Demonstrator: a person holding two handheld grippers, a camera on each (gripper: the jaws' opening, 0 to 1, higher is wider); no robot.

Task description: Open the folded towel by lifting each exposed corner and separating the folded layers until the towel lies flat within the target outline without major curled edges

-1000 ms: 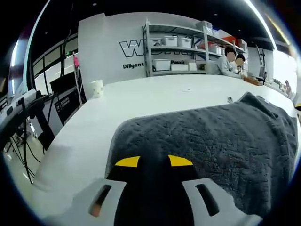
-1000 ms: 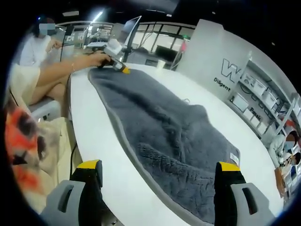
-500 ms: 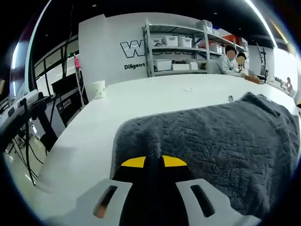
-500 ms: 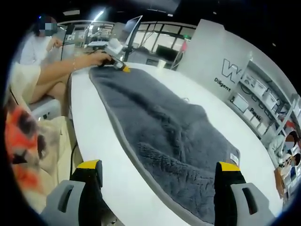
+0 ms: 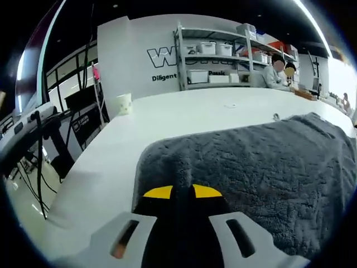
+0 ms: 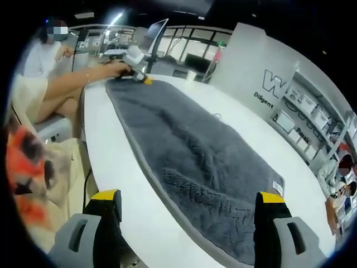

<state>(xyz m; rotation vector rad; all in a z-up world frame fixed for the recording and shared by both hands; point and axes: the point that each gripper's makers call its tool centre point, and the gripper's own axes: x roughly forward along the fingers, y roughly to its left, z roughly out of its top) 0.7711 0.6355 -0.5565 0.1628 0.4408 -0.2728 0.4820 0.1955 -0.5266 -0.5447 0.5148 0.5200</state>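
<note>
The left claw (image 5: 177,192) has closed in the last second and now pinches the near corner of the grey towel (image 6: 189,167). Since then the hump in the middle of the towel has sunk, so the cloth lies flatter along the white worktop (image 6: 111,156). I judge the unfolding nearly done. The right claw (image 6: 189,209) is spread wide and holds nothing.

"Diligent", large "W", white wall (image 5: 139,50)
</note>
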